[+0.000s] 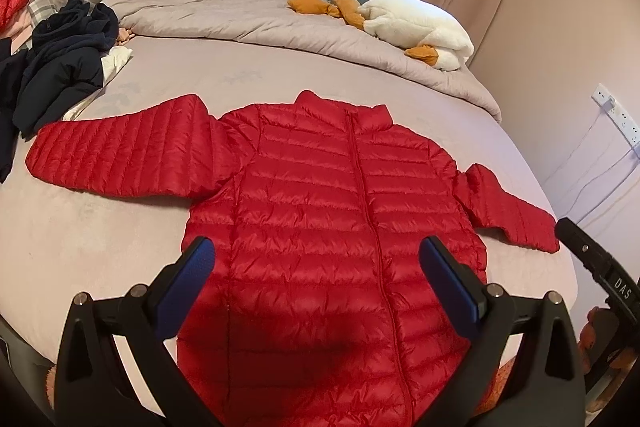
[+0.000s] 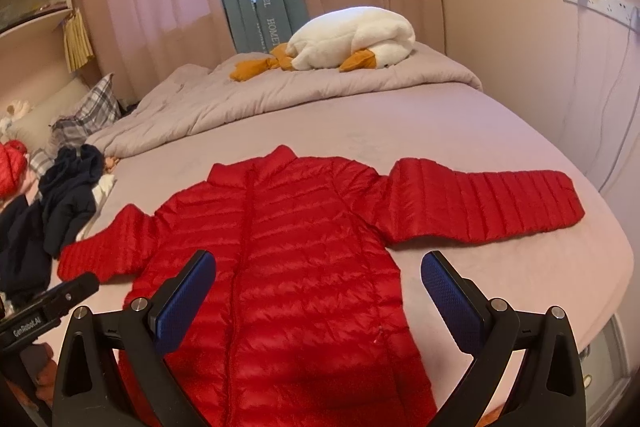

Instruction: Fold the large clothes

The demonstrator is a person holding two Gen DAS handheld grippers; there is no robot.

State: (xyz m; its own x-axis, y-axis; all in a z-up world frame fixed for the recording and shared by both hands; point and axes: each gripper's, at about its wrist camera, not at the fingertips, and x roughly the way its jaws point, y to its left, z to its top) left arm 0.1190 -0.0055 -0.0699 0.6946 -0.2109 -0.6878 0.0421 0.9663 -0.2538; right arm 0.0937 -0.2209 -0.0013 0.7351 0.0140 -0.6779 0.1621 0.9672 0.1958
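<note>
Left of the jacket (image 1: pixel 320 211), a dark clothes pile (image 1: pixel 60 67) sits apart, likely waiting its turn. The jacket lies front-up and flat on the bed (image 1: pixel 100 227), zipped, sleeves spread for folding. The left gripper (image 1: pixel 320 259) and, right of it, the right gripper (image 2: pixel 320 271) hover wide open above its hem, holding nothing.

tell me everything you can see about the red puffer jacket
The red puffer jacket is shiny and quilted in horizontal channels, with a stand collar. It lies flat, front up and zipped, on the bed, both sleeves spread sideways. It touches only the bedsheet; both open tools hover above its hem.
</note>
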